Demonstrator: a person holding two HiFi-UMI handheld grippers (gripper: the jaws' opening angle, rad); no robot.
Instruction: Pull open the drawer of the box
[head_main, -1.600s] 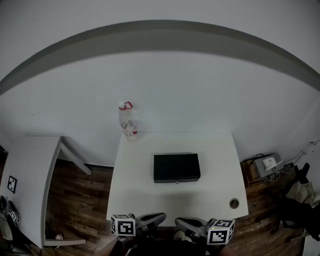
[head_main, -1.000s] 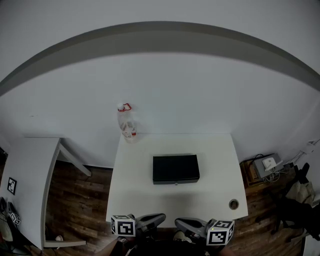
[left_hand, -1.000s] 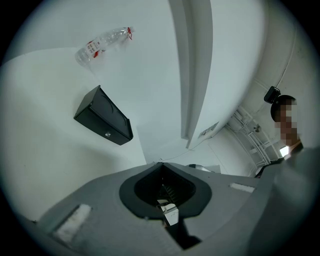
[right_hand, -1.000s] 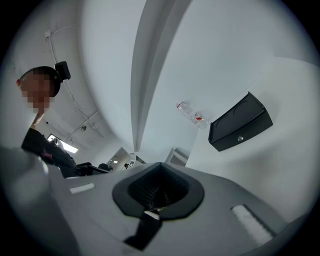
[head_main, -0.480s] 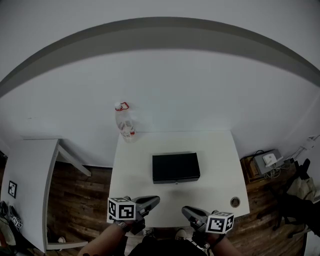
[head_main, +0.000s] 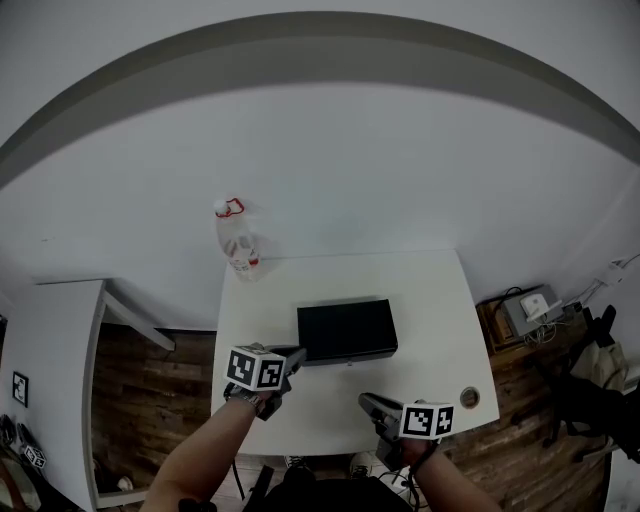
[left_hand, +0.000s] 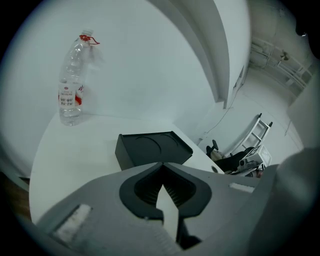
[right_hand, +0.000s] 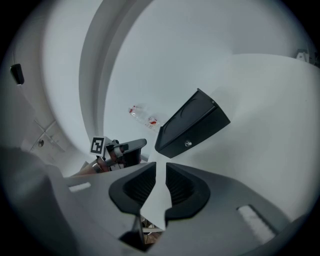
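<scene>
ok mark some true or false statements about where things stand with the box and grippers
1. The drawer of the box is pulled out. False: it sits flush and closed.
2. A clear bottle stands at the far left corner of the table. True.
3. The right gripper grips the knob. False: its jaws are opening with nothing between them, short of the box.
4. The left gripper has its jaws together. True.
</scene>
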